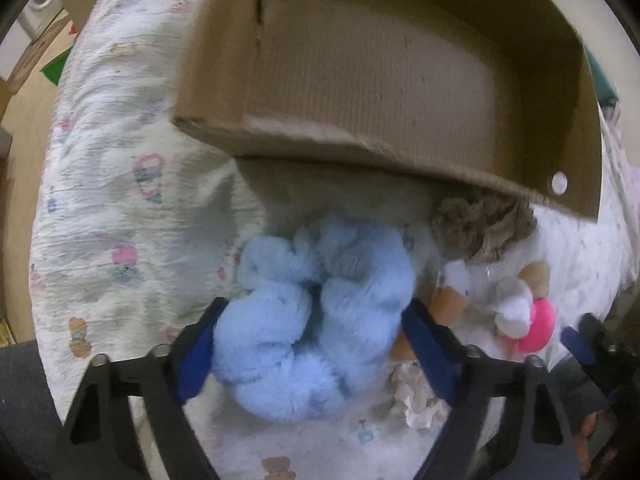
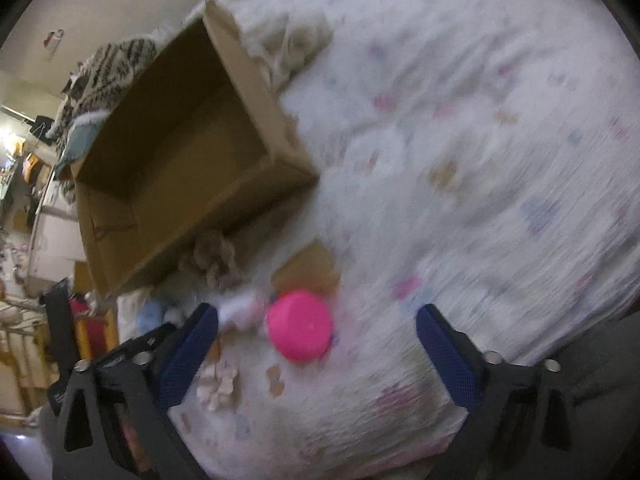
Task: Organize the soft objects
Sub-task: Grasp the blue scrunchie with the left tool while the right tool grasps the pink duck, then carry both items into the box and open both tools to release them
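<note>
Each finger of the left gripper is formed from black plastic with a triangular cut-out near its base, and silver round screw heads are seen along its upper edge. The inner faces are lined with dark blue pads. The right gripper is built alike; its blue pads are marked by a fine mesh texture.

A bed with a printed white cover carries a cardboard box, a brown fuzzy scrunchie beside it, and a pink ball.
</note>
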Demonstrator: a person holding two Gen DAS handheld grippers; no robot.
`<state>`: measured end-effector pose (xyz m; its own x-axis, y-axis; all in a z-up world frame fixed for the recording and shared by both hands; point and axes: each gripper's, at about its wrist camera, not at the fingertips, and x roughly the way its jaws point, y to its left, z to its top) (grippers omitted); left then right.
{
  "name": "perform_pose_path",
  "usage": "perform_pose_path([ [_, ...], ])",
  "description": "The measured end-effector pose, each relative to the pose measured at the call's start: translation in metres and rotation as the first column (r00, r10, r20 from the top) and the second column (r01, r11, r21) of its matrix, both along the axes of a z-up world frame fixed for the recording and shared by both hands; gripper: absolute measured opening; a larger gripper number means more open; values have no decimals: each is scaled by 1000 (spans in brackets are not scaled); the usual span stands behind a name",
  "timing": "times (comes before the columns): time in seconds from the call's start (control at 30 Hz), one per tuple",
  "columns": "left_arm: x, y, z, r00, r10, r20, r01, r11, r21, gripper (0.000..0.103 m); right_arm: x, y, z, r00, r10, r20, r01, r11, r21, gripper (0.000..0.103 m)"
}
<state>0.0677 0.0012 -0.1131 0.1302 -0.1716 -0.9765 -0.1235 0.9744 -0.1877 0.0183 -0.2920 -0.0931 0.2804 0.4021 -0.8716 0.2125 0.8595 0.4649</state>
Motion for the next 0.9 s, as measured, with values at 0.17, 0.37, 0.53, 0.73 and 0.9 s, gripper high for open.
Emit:
perform_pose_path([
  [0.17, -3, -10, -6, 1000, -17, 8, 17, 1000, 8, 50, 6, 15, -17, 998, 37, -57, -37, 999, 4, 77],
  [0.37, -12, -17, 11, 999, -35, 39, 34, 999, 3, 27, 12, 21, -27, 995, 42, -91, -42, 999, 1, 42],
  [0.53, -27, -8, 29, 997, -7, 74, 6, 1000, 16, 26, 6, 27, -18, 997, 58, -45, -58, 998, -9, 42],
  [0.73, -43, 25, 43, 993, 60, 101, -64, 997, 40, 26, -5, 26, -3, 998, 70, 11, -70, 996, 49, 42],
  [0.9, -60, 49, 59, 987, 93, 132, -102, 993, 66, 26, -12, 38, 19, 988, 126, 89, -131, 990, 52, 42],
])
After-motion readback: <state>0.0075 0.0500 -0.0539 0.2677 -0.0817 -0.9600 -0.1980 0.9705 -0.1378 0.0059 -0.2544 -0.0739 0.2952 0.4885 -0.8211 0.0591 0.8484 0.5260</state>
